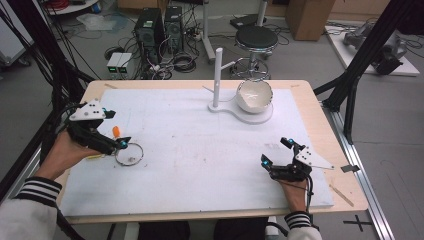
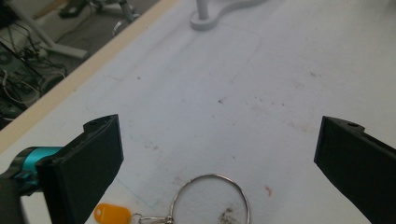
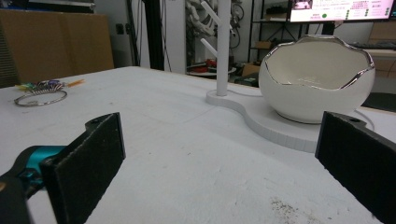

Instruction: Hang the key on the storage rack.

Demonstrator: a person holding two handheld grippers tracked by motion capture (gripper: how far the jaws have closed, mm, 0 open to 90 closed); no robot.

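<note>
A metal key ring (image 1: 141, 151) with an orange tag (image 1: 116, 131) lies on the white mat (image 1: 200, 160) at the left. My left gripper (image 1: 117, 129) hovers open just above and left of it, its jaws straddling the tag. In the left gripper view the key ring (image 2: 212, 175) and the orange tag (image 2: 112, 214) lie low between the wide-apart jaws of the left gripper (image 2: 219, 135). My right gripper (image 1: 275, 151) is open near the front right, holding nothing. The right gripper (image 3: 219, 135) faces a white egg-shaped bowl (image 3: 317, 84).
A white stand with an upright post (image 1: 218, 75) and side pegs holds the bowl (image 1: 254, 95) on its base (image 1: 260, 118) at the back centre. A stool (image 1: 256, 37), computer towers and cables sit on the floor beyond the wooden table edge (image 1: 320, 115).
</note>
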